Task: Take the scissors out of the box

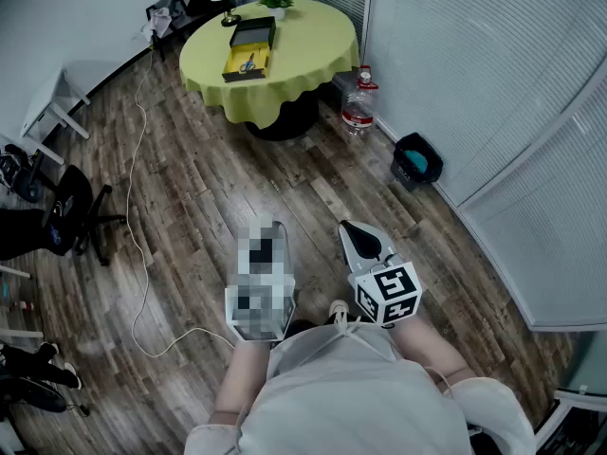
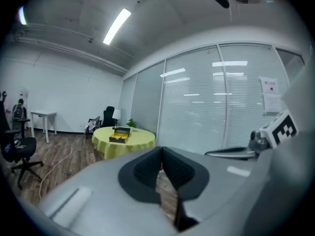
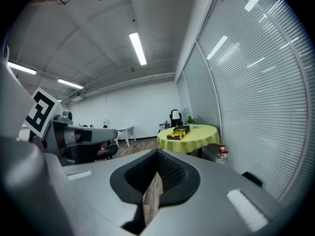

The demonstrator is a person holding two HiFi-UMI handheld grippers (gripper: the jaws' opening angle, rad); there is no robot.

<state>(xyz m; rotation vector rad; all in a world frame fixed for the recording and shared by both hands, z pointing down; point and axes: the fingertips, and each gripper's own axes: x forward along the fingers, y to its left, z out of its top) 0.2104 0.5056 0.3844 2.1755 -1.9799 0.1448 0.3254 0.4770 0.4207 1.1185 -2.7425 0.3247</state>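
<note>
Far ahead, a round table with a yellow-green cloth bears an open box with a yellow lining. Small blue-handled scissors lie inside it. The box's black lid part sits just behind. Both grippers are held near the person's body, far from the table. My left gripper is partly under a mosaic patch; its jaws meet, with nothing held. My right gripper also has its jaws together and empty. The left gripper faces the box, and the right gripper faces the box.
Wood floor lies between me and the table. A water bottle and a black bin stand by the blind-covered glass wall on the right. An office chair, a white cable and a white desk are to the left. A potted plant tops the table.
</note>
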